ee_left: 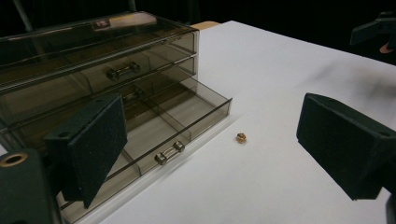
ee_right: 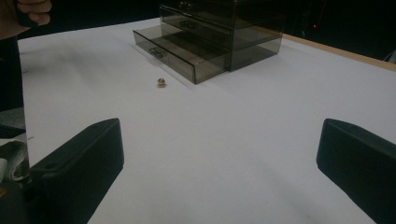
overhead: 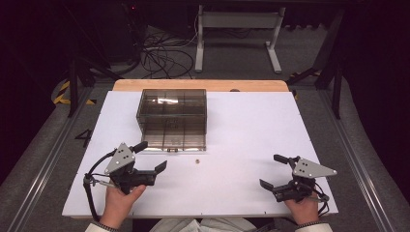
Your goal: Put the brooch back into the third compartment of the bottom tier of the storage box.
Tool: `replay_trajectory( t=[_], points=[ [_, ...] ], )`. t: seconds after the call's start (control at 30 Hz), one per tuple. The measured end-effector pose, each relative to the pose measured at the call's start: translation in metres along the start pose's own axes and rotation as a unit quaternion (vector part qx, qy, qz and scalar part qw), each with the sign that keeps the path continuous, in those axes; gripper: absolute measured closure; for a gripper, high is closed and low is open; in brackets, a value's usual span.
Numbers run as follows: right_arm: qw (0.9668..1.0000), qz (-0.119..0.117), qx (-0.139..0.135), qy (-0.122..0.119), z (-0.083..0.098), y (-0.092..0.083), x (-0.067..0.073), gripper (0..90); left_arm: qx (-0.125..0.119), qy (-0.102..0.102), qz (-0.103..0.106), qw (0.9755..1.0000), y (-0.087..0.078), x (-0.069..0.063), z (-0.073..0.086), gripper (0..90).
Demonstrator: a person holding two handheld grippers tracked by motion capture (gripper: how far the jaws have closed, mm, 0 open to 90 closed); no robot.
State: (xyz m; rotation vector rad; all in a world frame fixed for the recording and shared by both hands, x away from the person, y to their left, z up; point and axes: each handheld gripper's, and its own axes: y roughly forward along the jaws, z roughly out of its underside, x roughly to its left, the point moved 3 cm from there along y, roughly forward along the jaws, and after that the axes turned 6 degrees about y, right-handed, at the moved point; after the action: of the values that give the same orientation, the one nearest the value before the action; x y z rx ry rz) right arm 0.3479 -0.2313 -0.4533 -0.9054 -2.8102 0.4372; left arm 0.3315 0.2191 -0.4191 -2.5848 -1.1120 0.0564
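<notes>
A smoky see-through drawer box (overhead: 171,108) stands at the back middle of the white board, its bottom drawer (overhead: 174,137) pulled out toward me. A tiny brass nut (overhead: 197,161) lies on the board just in front of that drawer. My left gripper (overhead: 152,155) is open, left of the nut, with nothing between its jaws. In the left gripper view the nut (ee_left: 240,137) lies ahead between the jaws, beside the open drawer (ee_left: 187,119). My right gripper (overhead: 272,171) is open and empty at the front right; its view shows the nut (ee_right: 161,83) and box (ee_right: 224,28) far ahead.
The white board (overhead: 251,125) lies on a wooden table whose edge (overhead: 203,85) shows at the back. Beyond it are a white table frame (overhead: 237,29) and cables (overhead: 162,55) on the floor. The left hand (ee_right: 28,11) shows in the right gripper view's top-left corner.
</notes>
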Motion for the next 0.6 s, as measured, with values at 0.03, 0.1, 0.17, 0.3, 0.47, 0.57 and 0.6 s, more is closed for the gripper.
replay_trajectory(
  t=[0.03,0.1,0.17,0.3,0.47,0.57,0.6],
  points=[
    [1.0000,0.000,0.001,0.000,0.000,0.000,0.000,1.2,0.001,0.000,0.000,1.0000,0.003,-0.001,-0.002,9.4],
    [1.0000,0.000,0.001,0.000,0.000,0.000,0.000,1.3,0.002,0.002,0.000,1.0000,0.005,-0.001,-0.002,9.4],
    [1.0000,0.000,0.001,0.000,0.000,0.000,0.000,1.3,0.005,0.004,0.000,1.0000,0.007,-0.001,-0.003,9.5],
    [1.0000,0.000,0.003,0.000,0.001,0.001,-0.001,1.3,0.010,0.009,0.001,0.9999,0.013,-0.002,-0.005,9.7],
    [1.0000,0.000,0.004,0.001,0.001,0.001,-0.001,1.2,0.012,0.010,0.008,0.9998,0.018,-0.004,-0.007,9.8],
    [1.0000,0.000,0.004,0.001,0.001,0.001,-0.001,1.3,0.014,0.010,0.013,0.9998,0.022,-0.005,-0.009,9.9],
    [1.0000,0.000,0.004,0.001,0.001,0.001,-0.001,1.3,0.013,0.010,0.013,0.9998,0.023,-0.005,-0.009,9.9]
  ],
)
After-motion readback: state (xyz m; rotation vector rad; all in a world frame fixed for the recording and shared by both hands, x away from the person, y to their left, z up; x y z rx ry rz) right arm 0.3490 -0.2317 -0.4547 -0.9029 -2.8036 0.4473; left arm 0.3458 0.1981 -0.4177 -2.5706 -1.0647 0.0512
